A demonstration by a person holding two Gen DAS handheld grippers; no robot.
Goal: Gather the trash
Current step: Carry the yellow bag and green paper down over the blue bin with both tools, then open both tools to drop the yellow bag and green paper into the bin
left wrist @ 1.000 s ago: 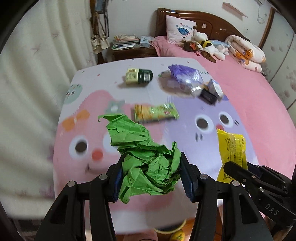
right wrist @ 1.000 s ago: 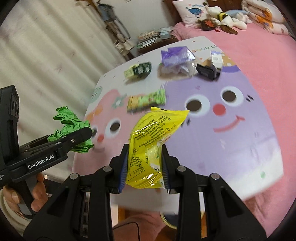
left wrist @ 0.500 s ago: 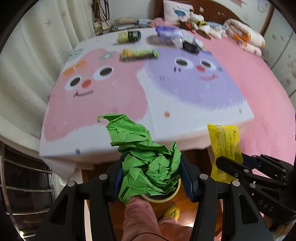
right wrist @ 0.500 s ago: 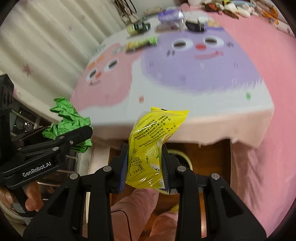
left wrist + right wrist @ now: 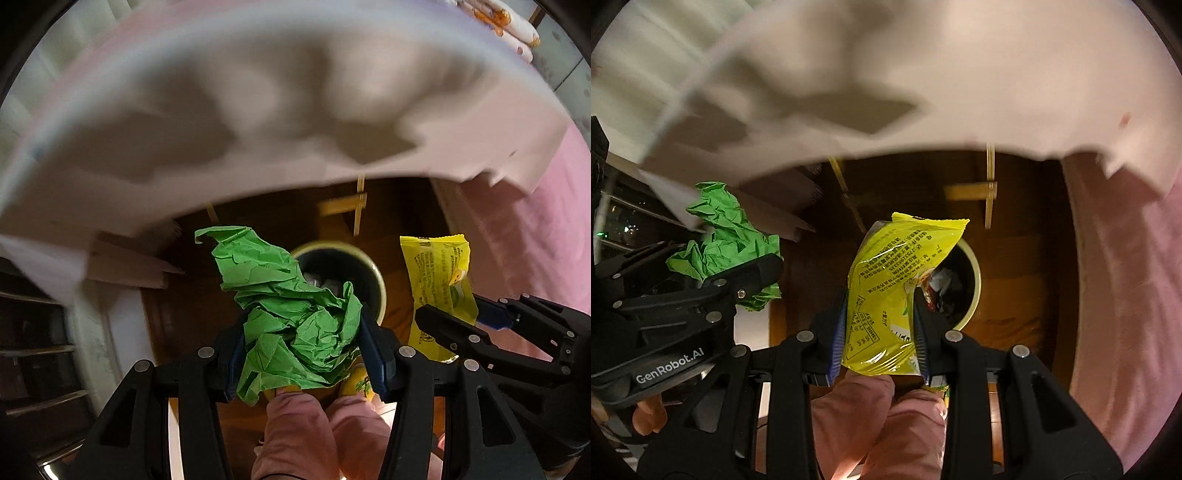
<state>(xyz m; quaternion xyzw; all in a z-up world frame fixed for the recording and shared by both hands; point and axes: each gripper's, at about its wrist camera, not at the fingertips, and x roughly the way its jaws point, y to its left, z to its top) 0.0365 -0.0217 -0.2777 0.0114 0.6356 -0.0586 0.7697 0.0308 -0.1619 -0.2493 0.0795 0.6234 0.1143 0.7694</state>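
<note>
My left gripper (image 5: 303, 350) is shut on a crumpled green paper (image 5: 291, 314), which fills the space between its blue pads. My right gripper (image 5: 881, 328) is shut on a yellow snack packet (image 5: 890, 288). Both hang above a round cream-rimmed trash bin (image 5: 378, 291) on the dark wooden floor, with some trash visible inside it. In the right wrist view the bin (image 5: 973, 291) lies just right of the packet, and the green paper (image 5: 727, 243) shows at the left. In the left wrist view the yellow packet (image 5: 439, 288) appears at the right.
The hanging edge of the pale tablecloth (image 5: 258, 110) fills the top of both views, blurred. A pink bedcover (image 5: 1126, 295) drops down at the right. The person's pink-trousered legs (image 5: 314, 432) stand below the grippers. Wooden table struts (image 5: 988, 192) cross behind the bin.
Both grippers have swung down from the tabletop, past its edge, to above the bin under the table. Each still holds its piece of trash.
</note>
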